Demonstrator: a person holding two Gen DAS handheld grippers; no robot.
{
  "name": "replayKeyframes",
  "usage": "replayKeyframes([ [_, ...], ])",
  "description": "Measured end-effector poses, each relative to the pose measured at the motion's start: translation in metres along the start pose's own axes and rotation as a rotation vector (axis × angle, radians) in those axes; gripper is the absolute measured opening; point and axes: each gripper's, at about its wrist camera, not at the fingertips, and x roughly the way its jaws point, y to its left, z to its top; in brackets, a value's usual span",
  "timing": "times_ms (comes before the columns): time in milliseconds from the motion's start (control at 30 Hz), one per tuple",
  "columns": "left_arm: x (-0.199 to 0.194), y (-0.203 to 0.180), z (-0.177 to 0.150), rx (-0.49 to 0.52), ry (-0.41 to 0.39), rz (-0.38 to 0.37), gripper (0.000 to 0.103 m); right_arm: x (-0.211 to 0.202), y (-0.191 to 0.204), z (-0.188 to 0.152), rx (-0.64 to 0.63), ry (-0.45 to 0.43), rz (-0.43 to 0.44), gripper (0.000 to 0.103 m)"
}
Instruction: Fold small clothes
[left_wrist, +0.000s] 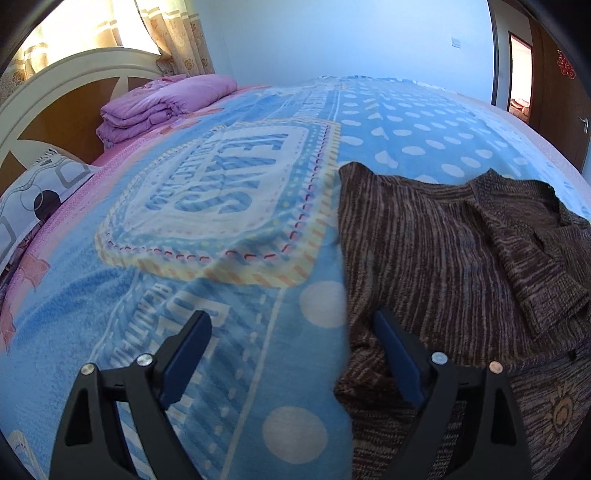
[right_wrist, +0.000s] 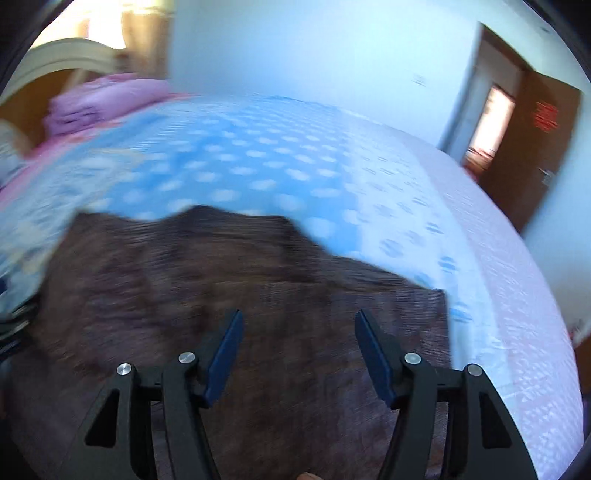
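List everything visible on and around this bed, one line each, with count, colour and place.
Sweater: one, brown striped knit, spread on the blanket, near side.
Blanket: one, blue with white dots and lettering, covering the bed.
Quilt: one, purple, folded by the headboard.
Pillow: one, white and grey patterned, at the left edge.
Headboard: one, white and wood, at the bed's head.
Curtain: one, beige patterned, at the window.
Door: one, brown, open, far right.
Left hand-held gripper: black with blue pads, open over the sweater's edge.
Right hand-held gripper: same colours, open above the sweater.
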Motion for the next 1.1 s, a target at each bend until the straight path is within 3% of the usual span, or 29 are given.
replayKeyframes([
  [67, 0.000, -0.001, 0.000, 0.006, -0.003, 0.007, 0.092, -0.006, 0.037, -0.002, -0.087, -0.018, 0.102, 0.064],
  [167, 0.000, -0.002, -0.001, 0.009, -0.003, 0.012, 0.093, 0.008, 0.080, -0.003, -0.178, 0.017, 0.142, 0.064],
  [233, 0.001, -0.001, 0.000, 0.008, -0.001, 0.012, 0.093, 0.027, 0.092, -0.004, -0.191, 0.076, 0.137, 0.045],
  [267, 0.001, -0.001, -0.001, 0.008, -0.001, 0.012, 0.093, 0.031, 0.092, -0.005, -0.192, 0.087, 0.121, 0.043],
  [300, 0.001, -0.002, -0.001, 0.008, -0.001, 0.014, 0.093, 0.030, 0.083, -0.002, -0.172, 0.070, 0.091, 0.037],
  [333, 0.001, -0.002, -0.001, 0.008, -0.001, 0.014, 0.093, 0.030, 0.074, 0.001, -0.151, 0.068, 0.042, 0.024],
  [533, 0.002, 0.000, -0.001, -0.003, 0.002, 0.000, 0.094, 0.025, -0.034, 0.024, 0.103, 0.057, -0.152, 0.023],
  [633, 0.002, 0.001, -0.001, -0.007, 0.003, -0.005, 0.094, 0.014, -0.056, 0.019, 0.196, 0.062, -0.046, 0.024],
  [700, 0.001, 0.001, -0.001, -0.006, 0.002, -0.004, 0.094, 0.004, -0.049, 0.013, 0.187, 0.054, 0.035, 0.028],
  [800, 0.001, 0.001, -0.001, -0.006, 0.002, -0.003, 0.094, 0.001, -0.023, -0.001, 0.160, 0.090, 0.240, 0.031],
  [933, 0.001, 0.001, -0.001, -0.009, 0.005, -0.008, 0.094, 0.001, 0.011, -0.023, 0.065, 0.112, 0.219, 0.031],
  [967, 0.001, 0.002, -0.002, -0.013, 0.008, -0.011, 0.095, 0.001, 0.015, -0.031, 0.041, 0.128, 0.185, 0.026],
  [1000, 0.001, 0.004, -0.002, -0.019, 0.010, -0.013, 0.097, 0.000, 0.015, -0.038, 0.049, 0.137, 0.191, 0.012],
  [1100, 0.000, 0.008, -0.004, -0.038, 0.019, -0.036, 0.097, -0.012, 0.008, -0.051, 0.062, 0.137, 0.204, 0.011],
])
